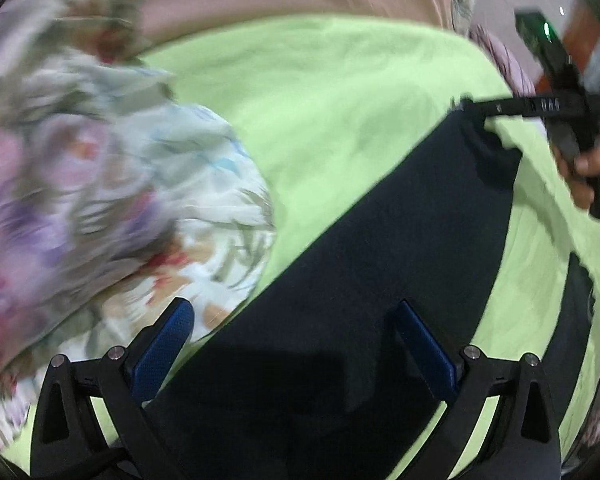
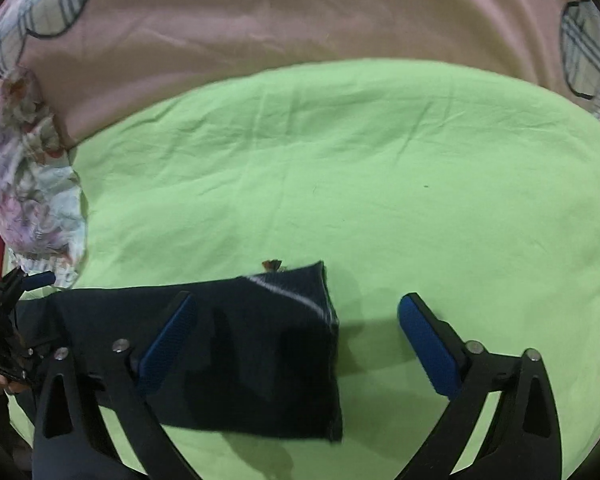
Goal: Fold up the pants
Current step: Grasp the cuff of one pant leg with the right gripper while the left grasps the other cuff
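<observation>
Pale pink bedsheet with checked oval prints (image 2: 228, 24): seen across the 12 o'clock edge of both views.

Lime-green cotton sheet (image 2: 340, 168): spread over the pink one; all else is borne on it.

Crumpled floral-printed cloth in white, lilac and red (image 1: 100, 184): heaped at 9 o'clock in the left view, just beside the pants; blurred.

Dark navy folded pants (image 2: 240, 352): laid flat on the green sheet as a long band, one squared end shown at centre in the right view.

Left gripper (image 1: 296, 344): blue-padded fingers held wide apart over the pants, nothing clasped.

Right gripper (image 2: 296, 344): fingers likewise spread; pants' end is under its left finger, green sheet under the other.
</observation>
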`<state>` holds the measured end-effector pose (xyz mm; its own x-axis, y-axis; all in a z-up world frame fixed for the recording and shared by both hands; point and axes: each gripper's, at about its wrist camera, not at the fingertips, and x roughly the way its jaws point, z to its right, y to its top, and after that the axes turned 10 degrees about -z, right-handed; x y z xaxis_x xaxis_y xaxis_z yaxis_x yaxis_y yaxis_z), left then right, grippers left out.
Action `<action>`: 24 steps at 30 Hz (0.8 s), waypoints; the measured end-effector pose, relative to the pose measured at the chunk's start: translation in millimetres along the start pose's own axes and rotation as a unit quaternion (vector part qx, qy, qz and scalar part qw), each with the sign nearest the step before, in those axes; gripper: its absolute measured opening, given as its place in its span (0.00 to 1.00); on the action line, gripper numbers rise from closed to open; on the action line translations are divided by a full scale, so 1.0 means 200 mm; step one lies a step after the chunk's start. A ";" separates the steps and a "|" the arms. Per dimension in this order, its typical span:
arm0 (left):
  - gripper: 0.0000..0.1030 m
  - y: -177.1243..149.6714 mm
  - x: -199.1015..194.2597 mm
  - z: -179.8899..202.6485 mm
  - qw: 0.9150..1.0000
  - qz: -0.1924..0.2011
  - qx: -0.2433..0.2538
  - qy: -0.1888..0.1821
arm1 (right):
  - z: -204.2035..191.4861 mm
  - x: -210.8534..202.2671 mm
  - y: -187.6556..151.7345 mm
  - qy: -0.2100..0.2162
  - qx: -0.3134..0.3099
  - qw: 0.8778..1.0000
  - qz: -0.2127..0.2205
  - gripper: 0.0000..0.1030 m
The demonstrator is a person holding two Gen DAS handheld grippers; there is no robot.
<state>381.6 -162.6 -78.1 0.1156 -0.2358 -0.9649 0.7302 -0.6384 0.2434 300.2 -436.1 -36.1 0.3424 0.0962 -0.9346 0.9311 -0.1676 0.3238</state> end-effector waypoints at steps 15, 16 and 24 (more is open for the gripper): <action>0.11 -0.11 -0.15 0.14 0.996 -0.007 0.040 -0.078 | -0.10 -0.20 -0.14 0.008 -0.042 0.999 0.033 0.10; 0.11 -0.14 -0.18 0.17 0.996 -0.002 0.041 -0.082 | -0.09 -0.23 -0.18 0.013 -0.042 0.998 0.039 0.09; 0.11 -0.47 -0.37 0.46 0.993 0.025 0.053 -0.102 | -0.03 -0.44 -0.53 0.052 -0.035 0.996 0.067 0.09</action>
<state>242.6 -152.3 -20.9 0.0031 -0.4054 -0.9141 0.6513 -0.6929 0.3095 171.8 -421.4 12.3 0.4719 0.1799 -0.8631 0.8814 -0.1168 0.4576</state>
